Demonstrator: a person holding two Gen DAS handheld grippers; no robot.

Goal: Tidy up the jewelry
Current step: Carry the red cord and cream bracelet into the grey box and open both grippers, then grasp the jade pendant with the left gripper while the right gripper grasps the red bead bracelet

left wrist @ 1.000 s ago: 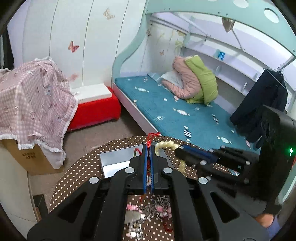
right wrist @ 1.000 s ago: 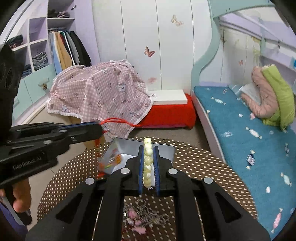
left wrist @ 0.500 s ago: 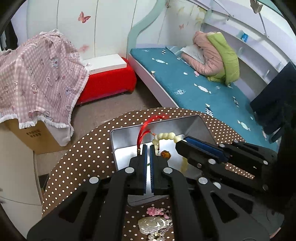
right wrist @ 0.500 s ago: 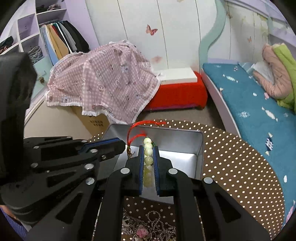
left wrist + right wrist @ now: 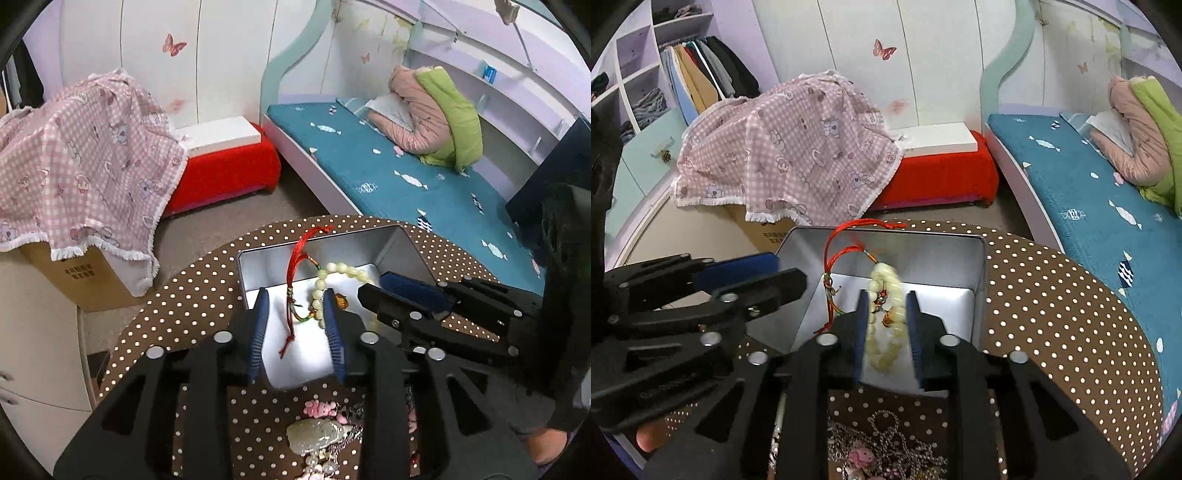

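Both grippers' fingers [image 5: 258, 325] apart — one bracelet [image 5: 886, 325] loose

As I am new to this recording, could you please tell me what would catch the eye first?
The pale bead bracelet with red cord draws the eye, lying in the open silver metal tin on the brown polka-dot table. The left gripper and right gripper frame it, jaws just opened, nothing gripped. Tangled chains and charms lie nearer.

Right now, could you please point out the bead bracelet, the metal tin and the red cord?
bead bracelet [image 5: 341, 268], left wrist view, pale beads.
metal tin [image 5: 940, 254], right wrist view, far inner wall.
red cord [image 5: 295, 254], left wrist view, upper strand.
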